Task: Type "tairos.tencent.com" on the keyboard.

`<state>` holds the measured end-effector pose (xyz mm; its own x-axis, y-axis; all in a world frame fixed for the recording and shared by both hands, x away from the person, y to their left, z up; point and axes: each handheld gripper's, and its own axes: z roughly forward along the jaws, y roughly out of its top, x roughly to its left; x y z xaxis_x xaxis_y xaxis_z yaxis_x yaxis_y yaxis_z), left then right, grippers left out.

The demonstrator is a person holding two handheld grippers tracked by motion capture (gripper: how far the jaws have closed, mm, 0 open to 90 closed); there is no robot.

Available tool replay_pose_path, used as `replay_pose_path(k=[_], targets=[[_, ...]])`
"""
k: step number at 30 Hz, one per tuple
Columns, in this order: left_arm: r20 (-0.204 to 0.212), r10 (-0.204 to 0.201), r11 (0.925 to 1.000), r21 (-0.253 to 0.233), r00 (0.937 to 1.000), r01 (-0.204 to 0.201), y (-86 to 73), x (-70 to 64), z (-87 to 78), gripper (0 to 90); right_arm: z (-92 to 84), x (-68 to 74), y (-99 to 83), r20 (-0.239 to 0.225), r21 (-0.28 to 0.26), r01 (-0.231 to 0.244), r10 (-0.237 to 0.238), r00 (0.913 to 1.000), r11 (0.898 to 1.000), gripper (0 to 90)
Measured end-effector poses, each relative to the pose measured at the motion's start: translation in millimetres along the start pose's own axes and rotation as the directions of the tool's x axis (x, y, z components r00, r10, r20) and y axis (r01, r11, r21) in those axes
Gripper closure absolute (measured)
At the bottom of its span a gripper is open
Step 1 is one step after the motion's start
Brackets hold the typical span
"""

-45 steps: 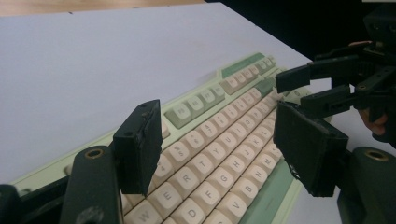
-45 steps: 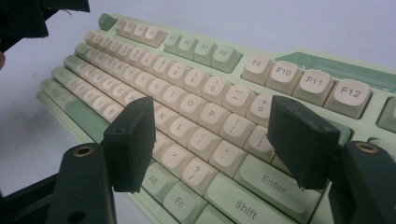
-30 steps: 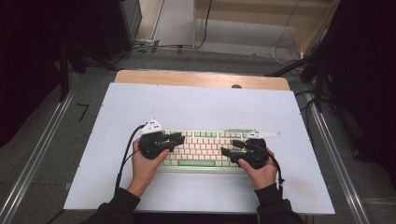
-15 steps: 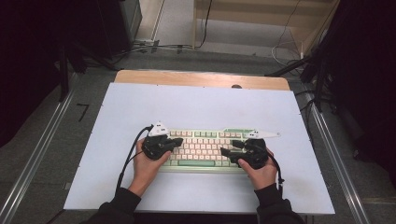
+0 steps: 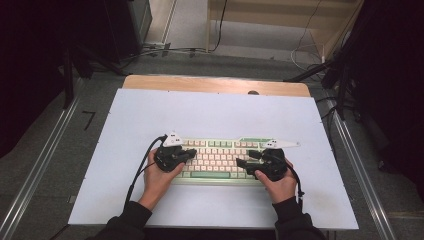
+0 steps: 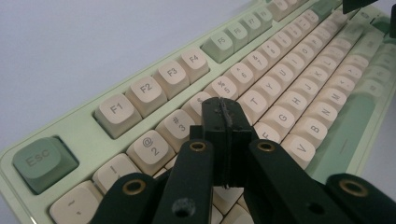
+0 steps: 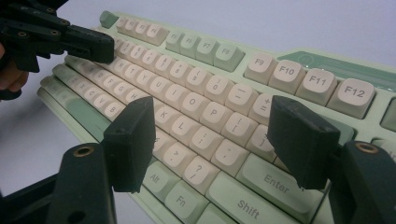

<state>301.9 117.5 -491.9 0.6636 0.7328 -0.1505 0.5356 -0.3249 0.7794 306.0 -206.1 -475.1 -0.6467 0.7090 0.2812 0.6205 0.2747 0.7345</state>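
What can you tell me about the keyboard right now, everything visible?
The keyboard is pale green plastic with cream keycaps and darker green Esc, Enter, Shift and space bar keys. It lies flat and level on the white table, near the person's edge. The left tongs, shut, sit over the number and upper letter rows; the right tongs, open, hover above the right-hand keys.

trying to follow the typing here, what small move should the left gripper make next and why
Probably press straight down. The left gripper has its jaws shut into one blunt tip, poised over the number and top letter rows of the keyboard, near the 4 key; whether it touches, I cannot tell. The right gripper hovers open over the other end, so the left seems the one typing.
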Motion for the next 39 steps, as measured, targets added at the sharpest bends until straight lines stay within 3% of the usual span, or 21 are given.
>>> replay_pose_path(k=[4,7,12,14,18,22,30,32,35,39], targets=[[-0.001,0.005,0.9999,0.009,1.0000,-0.005,0.1,-1.0,1.1,90.0,0.8,0.9,-0.1,0.003,0.002,0.005,-0.005,1.0000,1.000,30.4],[0.058,-0.021,0.9989,-0.040,0.9981,0.024,1.7,0.1,-4.5,90.0,0.5,1.2,0.1,0.004,0.002,0.008,-0.008,1.0000,1.000,30.4],[0.144,-0.069,0.9844,-0.151,0.9872,0.091,5.8,0.8,-21.9,54.8,-0.5,0.3,0.2,0.003,-0.002,0.006,-0.006,1.0000,1.000,30.5],[0.161,-0.083,0.9780,-0.176,0.9834,0.112,3.7,2.8,-26.9,47.3,-0.7,0.9,0.3,0.003,-0.002,0.009,-0.009,1.0000,1.000,30.4],[0.145,-0.110,0.9678,-0.210,0.9833,0.140,-4.0,9.6,-36.3,41.1,-1.1,1.7,0.5,0.001,-0.005,0.010,-0.010,0.9999,1.000,30.4],[0.095,-0.144,0.9546,-0.249,0.9850,0.164,-15.4,19.5,-50.9,40.4,-1.7,1.5,1.0,-0.002,-0.005,0.014,-0.014,0.9999,1.000,31.1],[0.054,-0.227,0.9305,-0.283,0.9725,0.232,-39.1,38.3,-79.9,38.5,-2.2,4.9,2.7,-0.019,-0.018,0.033,-0.033,0.9993,0.999,39.7],[0.049,-0.239,0.9247,-0.294,0.9699,0.242,-42.9,40.7,-86.4,38.2,-1.8,5.9,2.9,-0.028,-0.022,0.040,-0.041,0.9988,0.999,45.5],[0.031,-0.251,0.9225,-0.295,0.9676,0.249,-47.8,43.1,-92.0,35.7,-1.3,9.1,2.8,-0.044,-0.027,0.059,-0.060,0.9973,0.998,56.4],[0.006,-0.275,0.9175,-0.297,0.9613,0.265,-53.5,45.6,-96.0,35.7,0.0,13.9,3.2,-0.073,-0.034,0.087,-0.090,0.9933,0.996,78.9]])
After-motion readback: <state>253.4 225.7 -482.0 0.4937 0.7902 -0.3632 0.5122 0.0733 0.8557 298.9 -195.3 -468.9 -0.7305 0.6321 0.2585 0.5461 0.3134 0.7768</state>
